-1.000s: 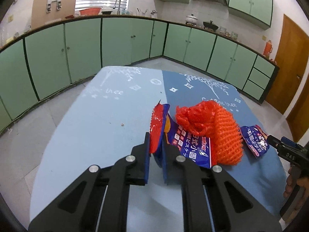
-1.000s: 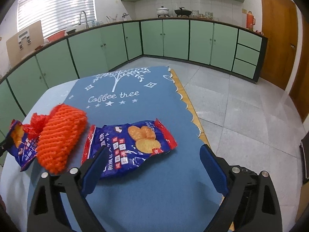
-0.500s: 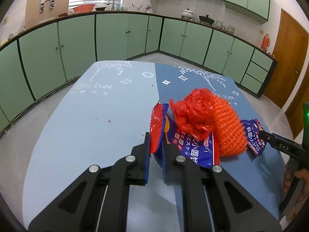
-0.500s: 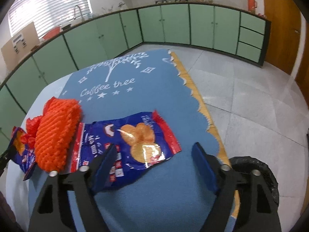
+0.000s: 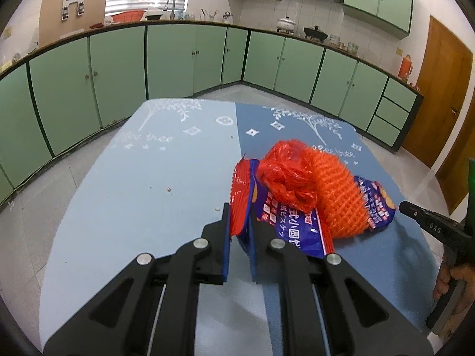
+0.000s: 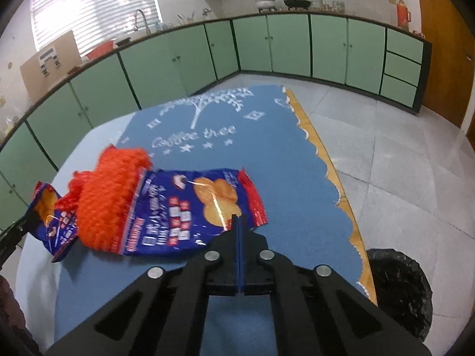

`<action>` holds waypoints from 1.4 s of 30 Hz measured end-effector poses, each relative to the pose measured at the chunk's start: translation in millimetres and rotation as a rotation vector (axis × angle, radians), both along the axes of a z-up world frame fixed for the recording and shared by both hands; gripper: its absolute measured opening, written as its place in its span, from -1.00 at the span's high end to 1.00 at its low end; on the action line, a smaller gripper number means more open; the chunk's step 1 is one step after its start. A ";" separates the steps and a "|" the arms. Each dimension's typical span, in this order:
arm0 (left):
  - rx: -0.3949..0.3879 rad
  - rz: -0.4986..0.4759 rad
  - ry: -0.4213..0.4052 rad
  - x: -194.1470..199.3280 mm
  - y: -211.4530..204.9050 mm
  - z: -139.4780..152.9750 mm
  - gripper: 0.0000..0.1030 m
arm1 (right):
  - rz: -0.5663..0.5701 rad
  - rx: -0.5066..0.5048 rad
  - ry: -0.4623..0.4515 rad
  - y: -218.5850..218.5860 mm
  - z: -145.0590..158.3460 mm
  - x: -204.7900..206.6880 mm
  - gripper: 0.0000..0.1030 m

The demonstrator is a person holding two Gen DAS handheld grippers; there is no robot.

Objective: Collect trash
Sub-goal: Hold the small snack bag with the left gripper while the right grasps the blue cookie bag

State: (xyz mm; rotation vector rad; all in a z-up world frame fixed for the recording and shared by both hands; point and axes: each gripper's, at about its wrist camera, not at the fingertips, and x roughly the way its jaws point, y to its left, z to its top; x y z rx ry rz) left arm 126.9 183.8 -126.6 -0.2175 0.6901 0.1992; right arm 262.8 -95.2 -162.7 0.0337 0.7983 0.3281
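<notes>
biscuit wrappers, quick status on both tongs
Left tongs shut on left biscuit wrapper. Right tongs shut on right biscuit wrapper. Orange mesh bag lies across both wrappers. Black-lined bin beside table edge.

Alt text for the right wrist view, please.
The right gripper is shut on the edge of a blue biscuit wrapper lying on a blue tablecloth, beside an orange foam net. A black-lined bin stands on the floor at lower right.
</notes>
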 end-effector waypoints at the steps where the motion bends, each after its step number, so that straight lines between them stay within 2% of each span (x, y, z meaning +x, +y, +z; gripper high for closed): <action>1: 0.005 -0.002 -0.005 -1.4 -1.2 1.6 0.82 | 0.003 0.000 -0.005 0.6 2.2 -1.7 1.00; 3: 0.012 -0.003 -0.009 -2.7 -2.4 3.3 0.82 | 0.000 -0.005 -0.010 0.8 5.8 -3.5 0.99; 5: 0.011 -0.005 -0.010 -3.9 -3.4 3.5 0.82 | -0.019 0.001 -0.006 -1.3 8.1 -0.6 0.91; 7: 0.008 -0.004 -0.008 -3.8 -3.2 3.3 0.82 | -0.033 0.015 0.004 -3.1 9.7 4.7 0.43; 9: 0.008 -0.004 -0.006 -2.3 -2.9 2.6 0.82 | -0.051 0.042 0.006 -4.4 11.5 11.1 0.14; 10: 0.009 -0.005 -0.006 -1.5 -2.9 2.2 0.82 | -0.050 0.047 0.008 -4.1 10.7 13.6 0.07; 20: 0.009 -0.010 0.011 5.9 -1.4 -5.4 0.83 | -0.048 0.014 0.089 7.2 -16.6 34.6 -0.08; 23: 0.006 -0.014 0.018 7.4 -2.3 -8.1 0.83 | -0.026 -0.005 0.084 12.3 -18.6 34.2 0.13; 26: 0.004 -0.014 0.023 8.7 -2.7 -10.2 0.82 | -0.024 -0.059 0.061 18.5 -20.8 29.9 0.47; 28: 0.003 -0.014 0.025 9.1 -3.0 -10.6 0.82 | -0.028 -0.059 0.060 17.3 -21.0 30.0 0.72; 30: 0.004 -0.015 0.024 7.8 -4.3 -10.3 0.82 | -0.029 -0.056 0.058 16.1 -21.0 29.7 0.85; 34: 0.007 -0.013 0.017 5.1 -4.7 -6.5 0.82 | -0.027 -0.054 0.046 15.6 -18.3 26.5 0.98; 42: 0.009 -0.019 -0.022 -4.5 -5.6 12.1 0.83 | -0.038 -0.051 -0.001 7.3 7.0 6.3 0.98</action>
